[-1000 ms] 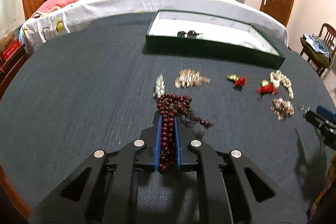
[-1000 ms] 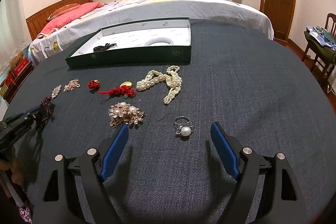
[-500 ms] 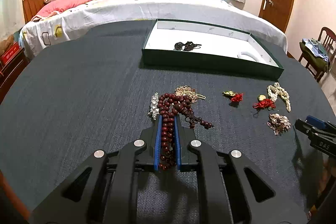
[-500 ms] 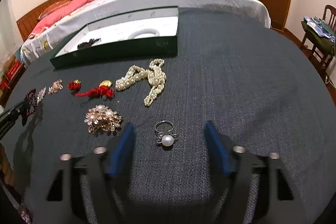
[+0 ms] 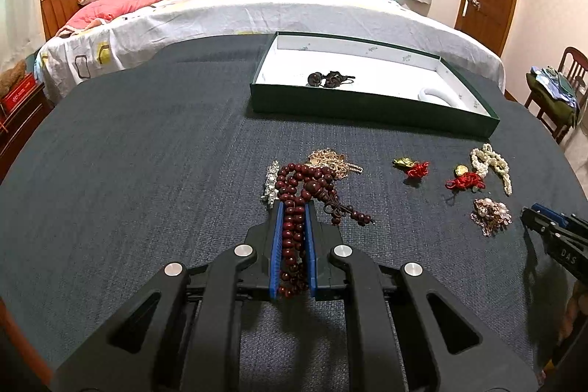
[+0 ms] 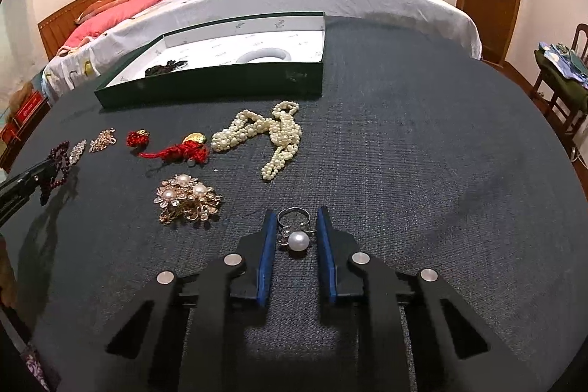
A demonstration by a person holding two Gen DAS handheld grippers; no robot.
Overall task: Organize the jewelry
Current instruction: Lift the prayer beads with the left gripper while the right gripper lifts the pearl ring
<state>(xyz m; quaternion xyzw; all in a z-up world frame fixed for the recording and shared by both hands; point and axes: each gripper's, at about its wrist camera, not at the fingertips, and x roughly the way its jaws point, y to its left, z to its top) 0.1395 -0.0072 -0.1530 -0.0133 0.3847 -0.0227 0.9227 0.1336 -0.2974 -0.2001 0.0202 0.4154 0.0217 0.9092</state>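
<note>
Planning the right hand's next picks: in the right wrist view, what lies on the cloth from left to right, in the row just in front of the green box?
Dark red bead bracelet held in the left gripper → silver brooch → gold brooch → small red knot charm → red tassel charm → pearl necklace.

Your dark-cloth desk point(image 6: 422, 142) carries a green box point(image 6: 205, 90), a pearl necklace point(image 6: 272, 135), a pearl brooch point(image 6: 185, 197), red tassel charms point(image 6: 176, 151) and a pearl ring point(image 6: 296, 232).
</note>
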